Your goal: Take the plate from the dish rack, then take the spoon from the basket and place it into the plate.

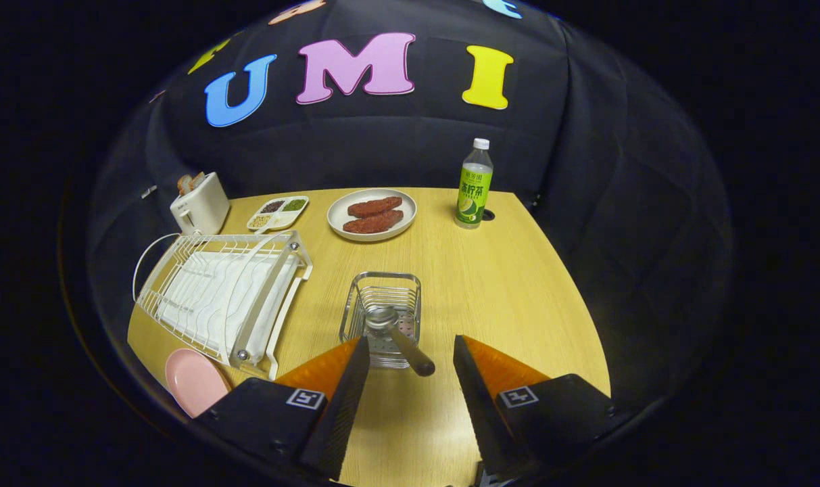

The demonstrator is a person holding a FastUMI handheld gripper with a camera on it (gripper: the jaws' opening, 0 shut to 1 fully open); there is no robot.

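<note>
A metal spoon (pixel 397 333) leans in the wire basket (pixel 381 297), bowl down inside it and handle end sticking out toward me, between my fingertips. My gripper (pixel 410 355) is open, its fingers either side of the handle end without touching it. A pink plate (pixel 192 380) lies flat on the wooden table (pixel 504 297), to the left of my left finger, in front of the white dish rack (pixel 224 294). The rack holds no dishes.
Beyond the basket a white plate with two brown patties (pixel 372 213) stands at the back. A green-labelled bottle (pixel 474 186) is at the back right, a divided snack tray (pixel 278 212) and a white toaster (pixel 200 201) at the back left.
</note>
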